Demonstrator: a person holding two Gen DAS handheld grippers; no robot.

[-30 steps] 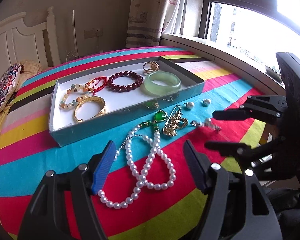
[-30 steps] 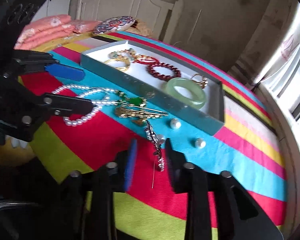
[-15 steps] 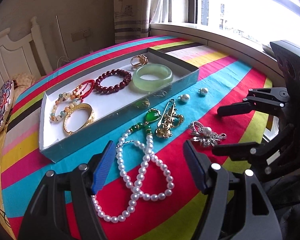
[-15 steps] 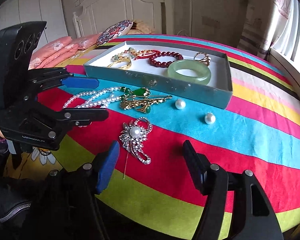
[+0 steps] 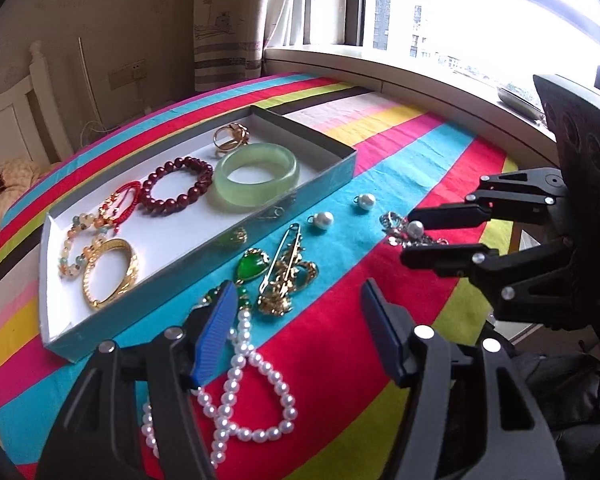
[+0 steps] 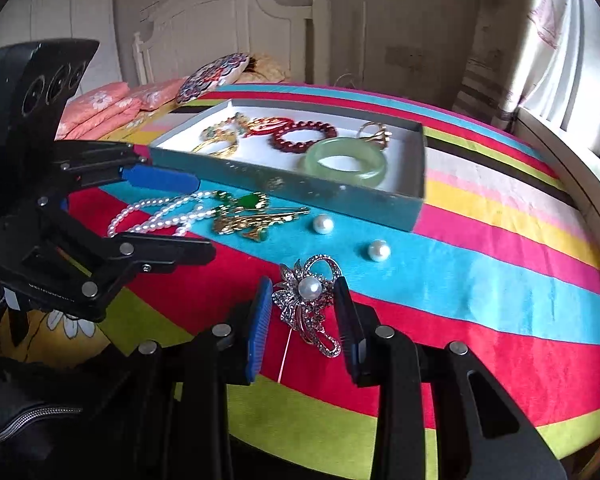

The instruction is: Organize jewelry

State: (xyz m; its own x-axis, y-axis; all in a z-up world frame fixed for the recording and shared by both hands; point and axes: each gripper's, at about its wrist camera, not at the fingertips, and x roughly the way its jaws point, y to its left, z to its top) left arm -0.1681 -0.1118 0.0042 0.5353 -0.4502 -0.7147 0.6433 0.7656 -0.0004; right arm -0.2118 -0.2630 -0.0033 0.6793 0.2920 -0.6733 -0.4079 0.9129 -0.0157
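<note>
Now | right gripper [image 6: 302, 312] part-open, fingers flanking silver brooch [image 6: 310, 304], no grip | left gripper [image 5: 296, 332] wide open, holding nothing, over pearl necklace [image 5: 248, 392]

Bright window [image 5: 480, 20], white headboard [image 6: 228, 28]

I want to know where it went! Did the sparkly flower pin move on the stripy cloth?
Cannot tell. The sparkly flower pin lies on the red stripe beside the blue one, as before; the right gripper moved in around it.
</note>
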